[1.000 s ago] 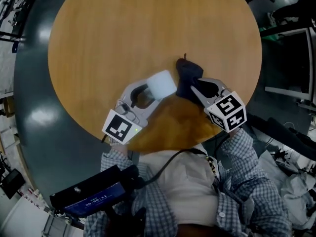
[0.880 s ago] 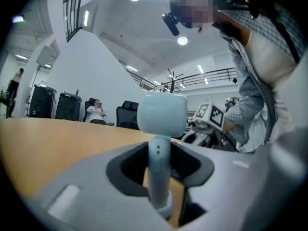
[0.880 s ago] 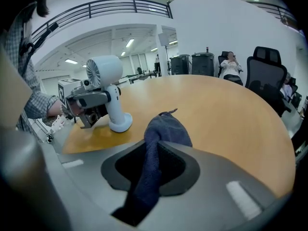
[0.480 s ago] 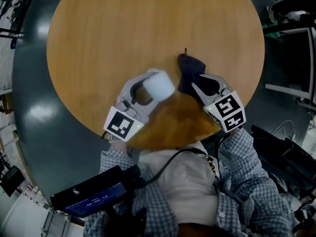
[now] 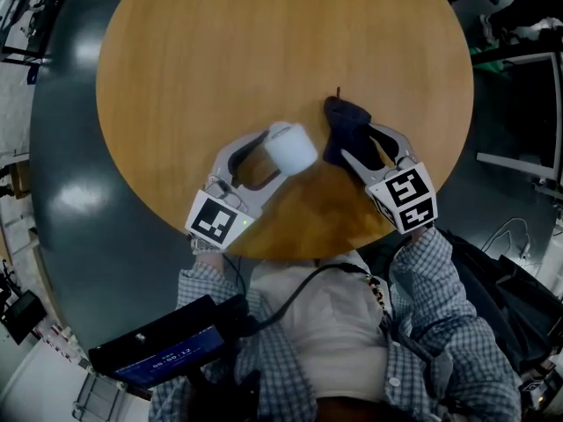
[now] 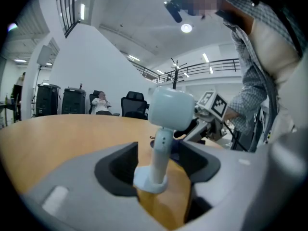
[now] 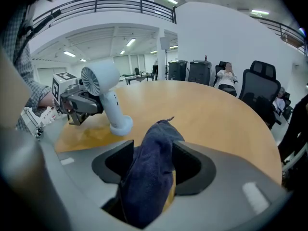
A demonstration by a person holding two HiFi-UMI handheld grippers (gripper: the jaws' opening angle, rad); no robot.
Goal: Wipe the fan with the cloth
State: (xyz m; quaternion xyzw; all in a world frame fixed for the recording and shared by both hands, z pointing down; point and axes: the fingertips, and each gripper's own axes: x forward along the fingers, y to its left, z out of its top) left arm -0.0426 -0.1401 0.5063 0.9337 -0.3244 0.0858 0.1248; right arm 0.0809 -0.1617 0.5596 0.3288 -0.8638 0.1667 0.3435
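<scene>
A small white handheld fan (image 5: 290,146) stands upright on its round base on the round wooden table (image 5: 264,42). My left gripper (image 5: 266,156) is around its stem (image 6: 161,148); the jaws are opening, with a gap on each side of the stem. A dark blue cloth (image 5: 345,126) lies bunched just right of the fan. My right gripper (image 5: 368,144) straddles it; its jaws are opening too, and the cloth (image 7: 149,172) stands loosely between the wide-set pads. The right gripper view shows the fan (image 7: 103,88) to the left, with the left gripper (image 7: 72,102) behind it.
Both grippers work near the table's front edge (image 5: 290,255), close to the person's body. A darker patch (image 5: 308,209) marks the wood between them. Dark floor surrounds the table. Office chairs (image 7: 260,88) and a seated person (image 7: 225,76) are far behind.
Both grippers' jaws have spread wider, the left off the fan's stem and the right off the cloth. The fan now stands on the table.
</scene>
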